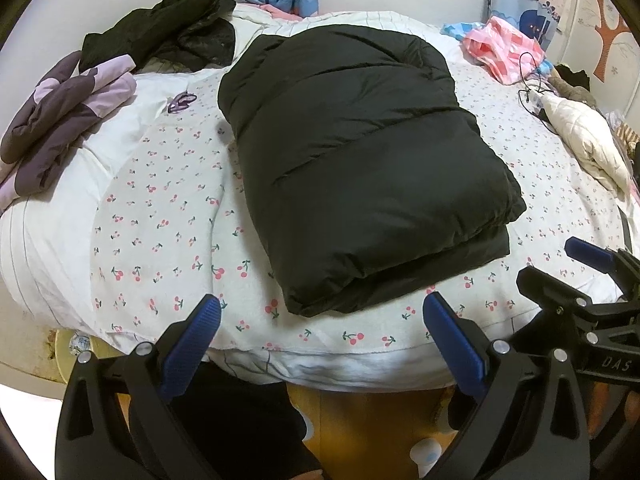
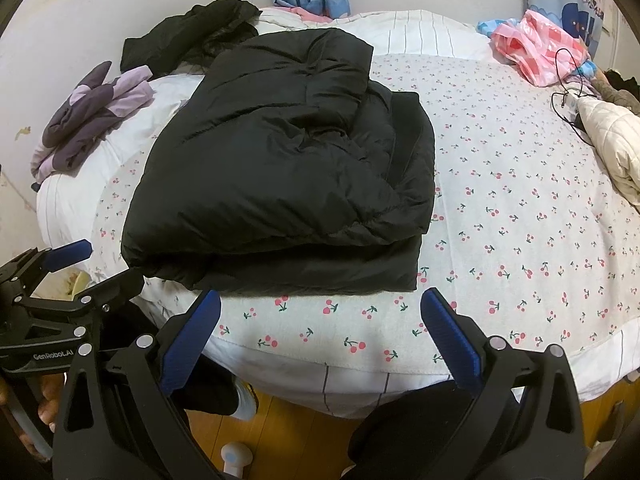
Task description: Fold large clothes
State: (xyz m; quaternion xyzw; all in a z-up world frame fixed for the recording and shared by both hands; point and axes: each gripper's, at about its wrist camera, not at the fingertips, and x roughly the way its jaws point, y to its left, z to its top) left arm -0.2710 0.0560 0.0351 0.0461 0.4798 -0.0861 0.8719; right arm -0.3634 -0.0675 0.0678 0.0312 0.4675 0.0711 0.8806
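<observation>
A black puffer jacket (image 1: pixel 360 160) lies folded into a thick block on the cherry-print bed sheet (image 1: pixel 168 216), and the right wrist view shows the same jacket (image 2: pixel 280 176) left of centre. My left gripper (image 1: pixel 320 312) hovers open just off the near bed edge, short of the jacket's front fold and holding nothing. My right gripper (image 2: pixel 320 312) is open too, a little in front of the jacket's near edge, with nothing between its blue pads. Each gripper shows in the other's view: the right one (image 1: pixel 560 260) at the right, the left one (image 2: pixel 104 264) at the left.
A purple and lilac garment (image 1: pixel 60 120) and another black garment (image 1: pixel 160 36) lie at the bed's far left. A pink checked bag (image 1: pixel 504 48), a black cable (image 1: pixel 532 84) and a cream quilted item (image 1: pixel 588 140) sit at the right. Wooden floor (image 1: pixel 360 420) lies below the bed edge.
</observation>
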